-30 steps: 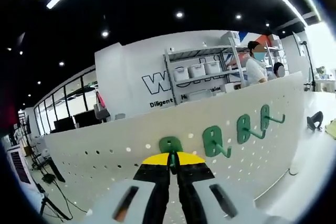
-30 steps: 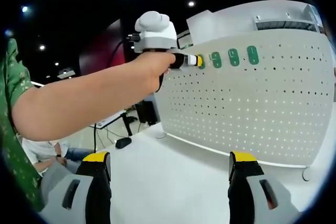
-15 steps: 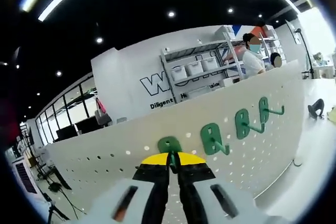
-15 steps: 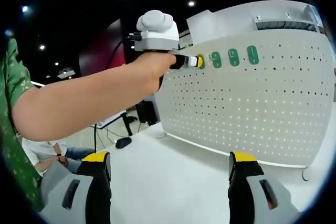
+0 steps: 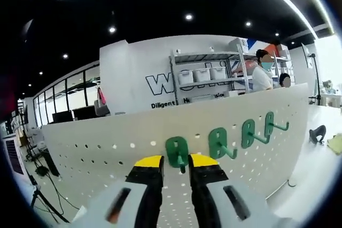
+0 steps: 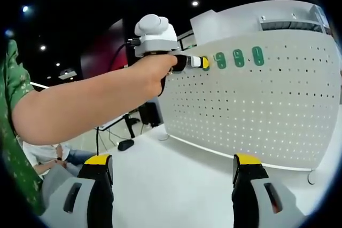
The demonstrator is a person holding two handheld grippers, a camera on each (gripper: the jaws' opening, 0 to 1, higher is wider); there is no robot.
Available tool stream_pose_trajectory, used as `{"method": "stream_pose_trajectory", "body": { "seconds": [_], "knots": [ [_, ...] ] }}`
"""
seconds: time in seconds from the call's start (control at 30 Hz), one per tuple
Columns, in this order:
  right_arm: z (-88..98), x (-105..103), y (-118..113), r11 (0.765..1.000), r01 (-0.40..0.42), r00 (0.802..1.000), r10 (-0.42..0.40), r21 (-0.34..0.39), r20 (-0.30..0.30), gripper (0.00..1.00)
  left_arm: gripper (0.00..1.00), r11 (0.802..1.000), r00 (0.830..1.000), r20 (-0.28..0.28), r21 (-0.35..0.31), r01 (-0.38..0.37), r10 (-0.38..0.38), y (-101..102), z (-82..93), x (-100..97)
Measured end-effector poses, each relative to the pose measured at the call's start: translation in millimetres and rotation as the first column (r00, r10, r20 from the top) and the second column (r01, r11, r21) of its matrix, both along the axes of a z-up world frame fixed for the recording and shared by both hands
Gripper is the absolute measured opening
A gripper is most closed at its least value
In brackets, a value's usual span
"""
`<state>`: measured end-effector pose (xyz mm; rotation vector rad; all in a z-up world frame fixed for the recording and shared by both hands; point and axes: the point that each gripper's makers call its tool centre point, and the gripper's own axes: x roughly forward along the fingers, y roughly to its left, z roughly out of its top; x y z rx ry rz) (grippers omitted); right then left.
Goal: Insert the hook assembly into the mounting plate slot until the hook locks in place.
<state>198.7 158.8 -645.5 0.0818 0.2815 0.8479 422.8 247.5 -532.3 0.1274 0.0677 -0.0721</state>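
White pegboard panel (image 5: 107,137), upright, curved, dotted with rows of small holes, standing on a white surface (image 6: 176,185); it spans the right gripper view as well. White wall with dark lettering behind the panel, and a metal shelf rack (image 5: 206,73) holding white bins; two people stand at the far right beside the rack. Person's bare forearm (image 6: 80,102) crosses the right gripper view from the left, with a green patterned sleeve at the left edge. Left tool (image 5: 175,168): yellow-tipped black jaws slightly spread, a narrow gap between them, set right at the pegboard with the nearest green hook (image 5: 177,152) between and just beyond the tips; whether the jaws touch it cannot be told. This tool is also seen from the side in the right gripper view, held up near the top left of the panel, yellow tip at the board. Right tool (image 6: 173,177): jaws spread wide, gripping nothing, well apart from the panel, over the white surface. Three more green hooks (image 5: 247,132) hang in a row to the right of the first, prongs pointing out from the board.
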Motion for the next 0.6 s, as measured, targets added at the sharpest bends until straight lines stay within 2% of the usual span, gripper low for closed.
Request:
{"method": "stream_pose_trajectory", "body": {
  "seconds": [0.17,0.33,0.47,0.6],
  "knots": [
    [0.1,-0.8,0.4,1.0,0.0,1.0,0.0,0.0,0.0,0.95,0.21,1.0,1.0,-0.002,-0.014,0.003,-0.003,0.6,0.1,-1.3],
    [0.0,-1.2,1.4,1.0,-0.001,1.0,0.001,-0.003,0.001,0.95,0.3,0.998,1.0,-0.012,-0.049,0.027,-0.027,-1.5,-2.3,-2.5],
    [0.2,-1.7,3.5,1.0,-0.006,1.0,0.006,-0.005,0.002,0.95,0.32,0.997,0.999,-0.02,-0.058,0.042,-0.043,-0.5,-4.0,-4.0],
    [0.4,-2.3,6.0,1.0,-0.011,1.0,0.011,-0.006,0.002,0.95,0.37,0.993,0.997,-0.026,-0.096,0.074,-0.077,-2.6,-5.0,-5.3]
  ]
}}
